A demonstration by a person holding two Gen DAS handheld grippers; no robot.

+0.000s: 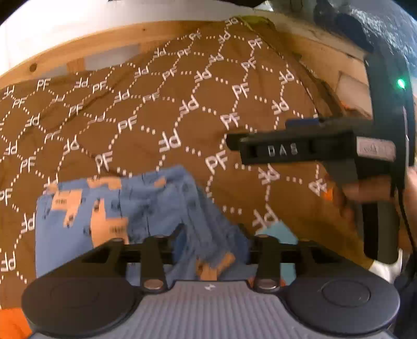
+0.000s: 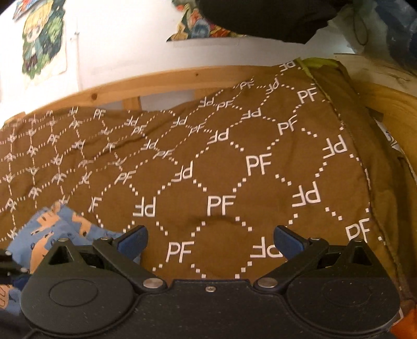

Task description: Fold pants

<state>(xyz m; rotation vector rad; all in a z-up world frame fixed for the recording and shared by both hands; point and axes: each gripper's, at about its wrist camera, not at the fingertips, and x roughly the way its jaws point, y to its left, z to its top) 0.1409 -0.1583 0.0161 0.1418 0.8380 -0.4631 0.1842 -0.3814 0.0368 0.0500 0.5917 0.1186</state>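
Blue pants (image 1: 146, 208) with an orange animal print lie bunched on a brown bedspread (image 1: 161, 109) marked PF. My left gripper (image 1: 211, 230) hangs low over their near edge. Its dark fingers stand apart with blue cloth in the gap, and the pads do not press on it. In the right wrist view the pants (image 2: 52, 234) show at the lower left. My right gripper (image 2: 211, 241) is wide open over the bare bedspread (image 2: 234, 169), its blue pads (image 2: 134, 241) holding nothing. A hand (image 1: 365, 190) holds its black body (image 1: 299, 150) to the right of the pants.
A wooden bed frame (image 2: 156, 80) runs along the far side against a white wall with a cartoon poster (image 2: 41, 39). Dark clothing (image 2: 260, 15) hangs at the top. A light blue piece (image 1: 276, 232) lies beside the pants, and something orange (image 1: 10, 323) sits at the lower left.
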